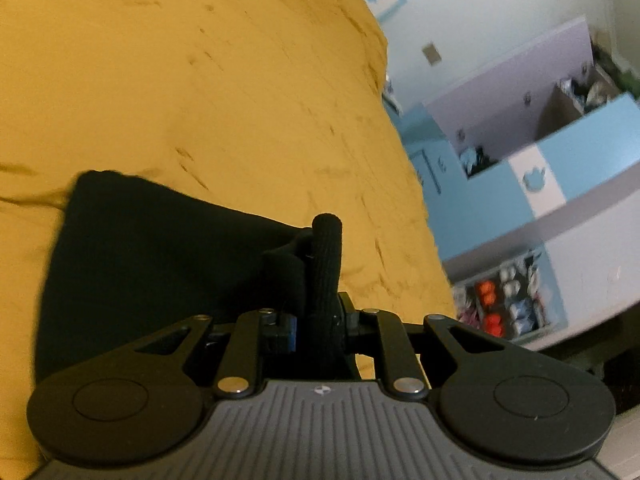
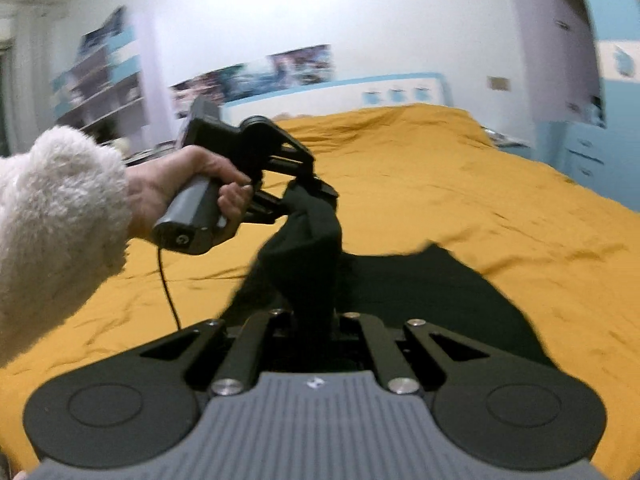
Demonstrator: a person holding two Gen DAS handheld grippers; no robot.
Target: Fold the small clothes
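Garment: a black garment lies partly on the mustard bedspread, with one end lifted off it; its kind cannot be told.
Long axis: in the right wrist view the flat part spreads from the centre out to the right, and the raised part climbs up and leftward as a twisted band to the left gripper.
Left fingers: the left gripper is clamped on a bunched fold of the black cloth, which stands up as a dark roll between its tips.
Right fingers: the right gripper has cloth running straight into its mouth; its tips are hidden, so whether it is pinching cannot be told.
Left hand: a bare hand in a fluffy white sleeve holds the left gripper's grey handle, a thin cable hanging below.
Edges: the bedspread's right edge drops off beside blue-and-white drawers.
Open room: bare bedspread stretches beyond and to the right of the garment toward the headboard; more lies left under the sleeve.
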